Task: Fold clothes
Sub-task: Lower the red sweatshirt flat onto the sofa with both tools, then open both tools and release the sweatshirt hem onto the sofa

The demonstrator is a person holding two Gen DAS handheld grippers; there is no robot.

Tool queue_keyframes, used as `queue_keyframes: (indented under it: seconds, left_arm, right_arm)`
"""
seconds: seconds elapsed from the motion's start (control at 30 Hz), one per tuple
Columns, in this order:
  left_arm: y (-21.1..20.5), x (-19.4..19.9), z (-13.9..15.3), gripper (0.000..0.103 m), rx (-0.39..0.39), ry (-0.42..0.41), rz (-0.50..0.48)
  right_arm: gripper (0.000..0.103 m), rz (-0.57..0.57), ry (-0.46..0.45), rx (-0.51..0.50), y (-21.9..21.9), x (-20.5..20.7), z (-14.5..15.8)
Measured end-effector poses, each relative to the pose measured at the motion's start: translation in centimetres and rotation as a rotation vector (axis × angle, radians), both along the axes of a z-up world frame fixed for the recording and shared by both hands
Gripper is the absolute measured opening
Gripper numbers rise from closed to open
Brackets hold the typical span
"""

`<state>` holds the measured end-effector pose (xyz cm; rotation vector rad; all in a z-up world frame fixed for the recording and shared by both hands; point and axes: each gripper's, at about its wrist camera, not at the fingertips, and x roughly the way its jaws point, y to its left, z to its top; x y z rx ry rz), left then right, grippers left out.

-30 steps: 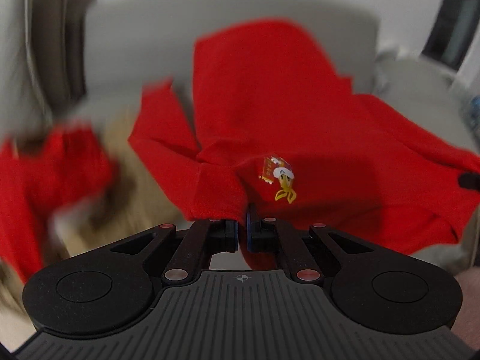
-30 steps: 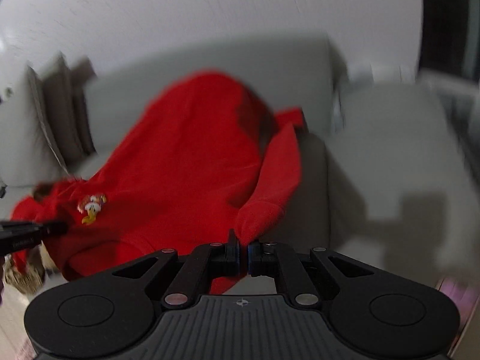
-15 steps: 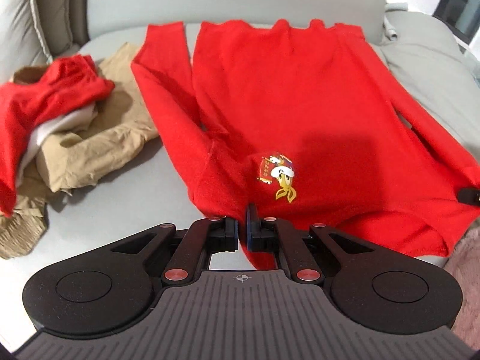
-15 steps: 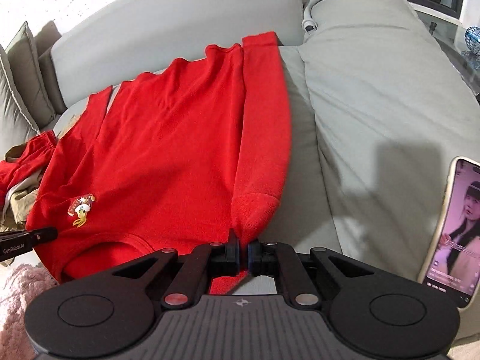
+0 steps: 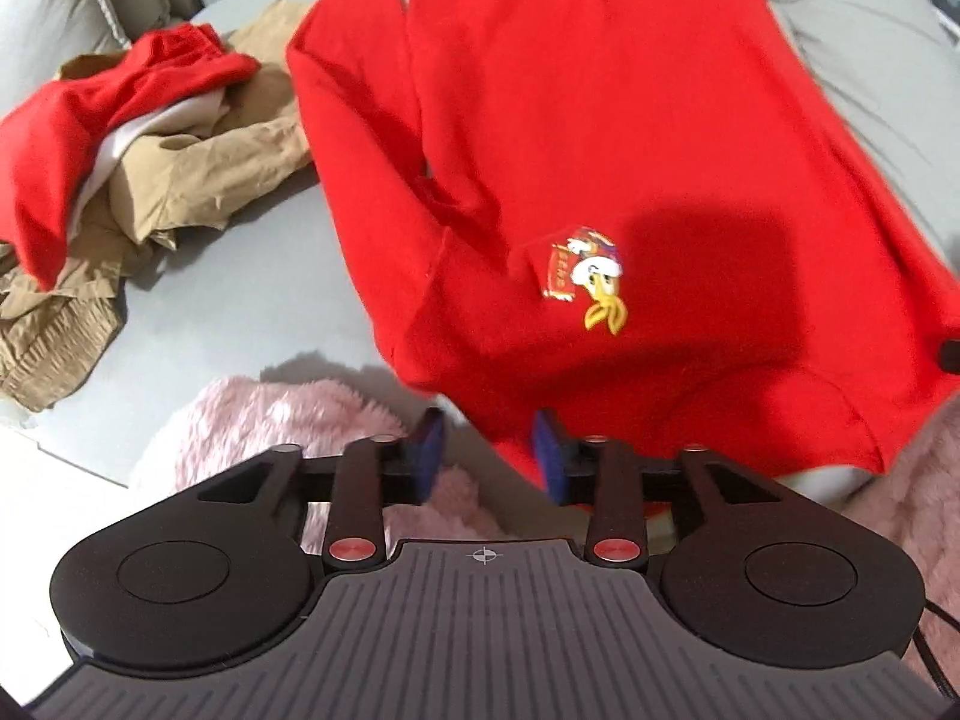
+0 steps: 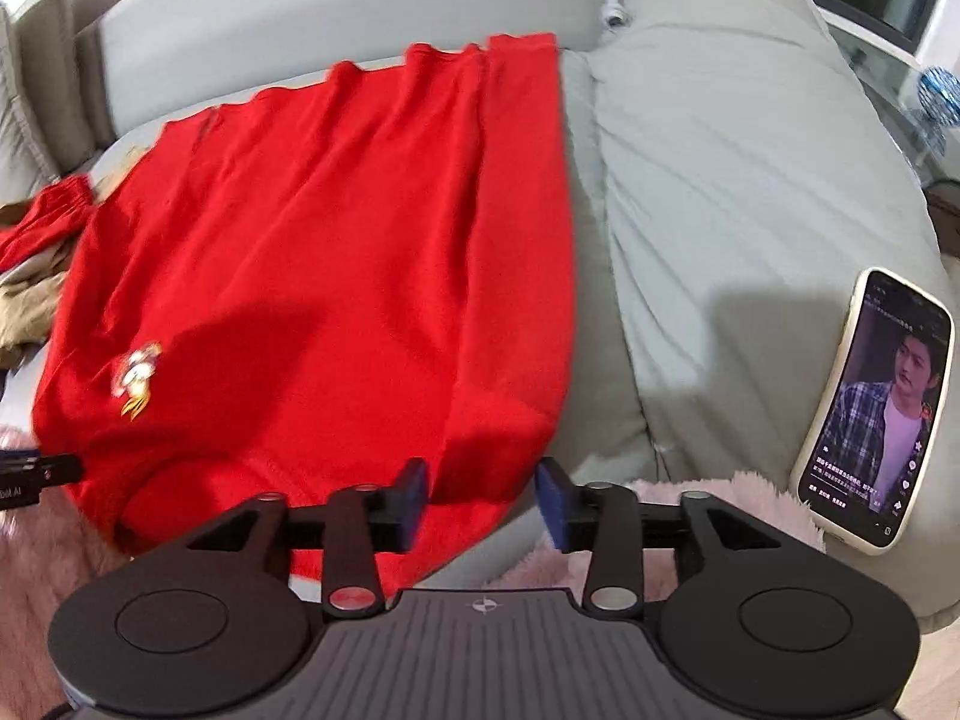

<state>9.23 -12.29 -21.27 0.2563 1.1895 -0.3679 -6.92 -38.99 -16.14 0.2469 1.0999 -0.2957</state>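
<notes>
Left tongs (image 5: pixel 489 450), right tongs (image 6: pixel 483 495) spread wide at red sweater (image 5: pixel 600 150) hem.

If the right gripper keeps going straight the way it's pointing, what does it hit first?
Most likely the near edge of the red long-sleeved sweater: the open right gripper has its cloth hanging between the jaws already. Beyond lies the grey sofa. Depth is hard to judge.
</notes>
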Motion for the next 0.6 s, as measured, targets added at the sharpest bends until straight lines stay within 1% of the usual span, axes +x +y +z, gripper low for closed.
queue_keyframes:
  seconds: [0.07, 0.13, 0.2, 0.23, 0.33, 0.37, 0.4, 0.43, 0.5, 0.57, 0.6]
  left_arm:
    - [0.9, -0.4, 0.8, 0.045, -0.024, -0.012, 0.013]
    - [1.8, -0.8, 1.6, 0.045, -0.054, -0.021, 0.026]
    - [2.3, -0.9, 1.7, 0.045, -0.094, -0.022, 0.025]
    - [2.4, -1.1, 1.9, 0.044, -0.124, -0.023, 0.022]
    - [1.8, -1.3, 1.9, 0.032, -0.171, -0.024, -0.013]
    - [1.6, -1.4, 1.9, 0.024, -0.186, -0.024, -0.03]
    - [1.0, -1.6, 1.9, 0.019, -0.2, -0.027, -0.056]
    - [0.4, -1.7, 1.9, 0.018, -0.212, -0.032, -0.085]
    - [-0.4, -1.7, 1.5, 0.017, -0.206, -0.039, -0.114]
    - [-1.5, -1.4, 0.6, 0.019, -0.18, -0.042, -0.141]
    - [-2.0, -1.1, -0.3, 0.019, -0.149, -0.031, -0.144]
  right_arm:
    - [0.049, 0.001, -0.009, -0.012, 0.1, -0.4, 0.5]
    - [0.049, 0.009, -0.035, 0.001, 0.4, -0.6, 1.2]
    - [0.049, 0.037, -0.072, 0.02, 1.2, -0.8, 2.1]
    - [0.048, 0.075, -0.098, 0.032, 1.9, -0.5, 2.5]
    - [0.041, 0.17, -0.131, 0.046, 3.7, 1.0, 2.6]
    - [0.03, 0.198, -0.132, 0.046, 4.3, 1.6, 2.4]
    - [0.019, 0.219, -0.125, 0.042, 4.8, 2.1, 2.1]
    - [0.018, 0.226, -0.116, 0.04, 5.0, 2.5, 1.8]
    - [0.019, 0.235, -0.101, 0.039, 5.2, 3.3, 1.1]
    - [0.019, 0.245, -0.072, 0.03, 5.3, 4.2, -0.3]
    - [0.019, 0.246, -0.058, 0.019, 5.3, 4.3, -0.7]
